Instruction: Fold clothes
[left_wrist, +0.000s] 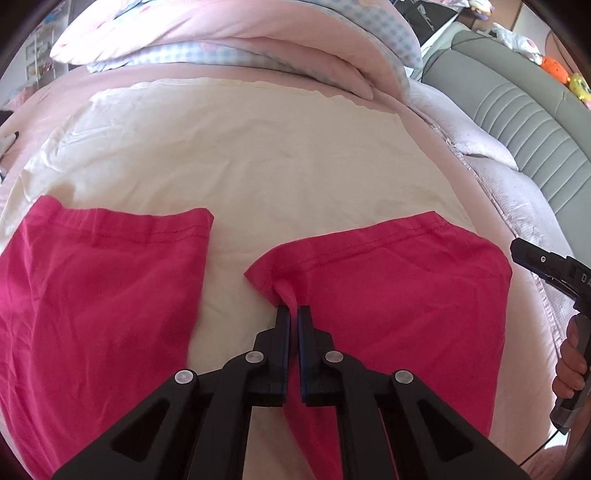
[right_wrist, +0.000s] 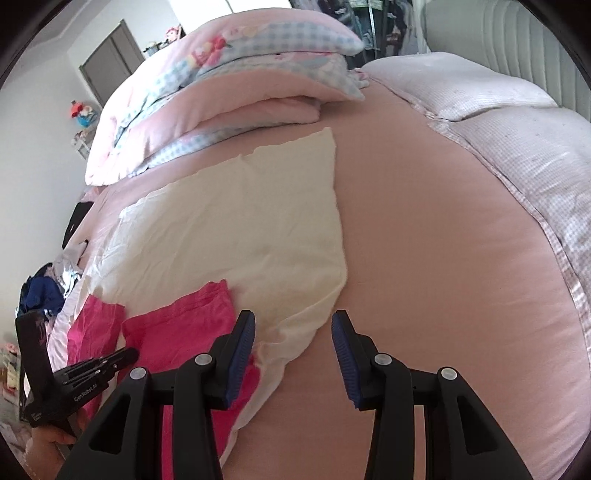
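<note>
Hot-pink trousers lie on a cream cloth (left_wrist: 240, 155) spread over the pink bed. One leg (left_wrist: 92, 288) is at the left, the other leg (left_wrist: 406, 295) at the right, hems pointing away. My left gripper (left_wrist: 293, 308) is shut on a pinched fold at the inner edge of the right-hand leg, just below its hem. In the right wrist view the trousers (right_wrist: 184, 325) sit lower left, with the left gripper (right_wrist: 125, 356) on them. My right gripper (right_wrist: 293, 317) is open and holds nothing, hovering over the cream cloth's corner (right_wrist: 295, 332). A hand holds it at the right edge (left_wrist: 521, 253).
A folded pink and blue-checked quilt pile (left_wrist: 258, 33) lies at the far side of the bed. A pale checked duvet (right_wrist: 498, 129) runs along the right, beside a grey padded headboard (left_wrist: 517, 110). A heap of dark and silvery clothes (right_wrist: 44, 291) sits at the left.
</note>
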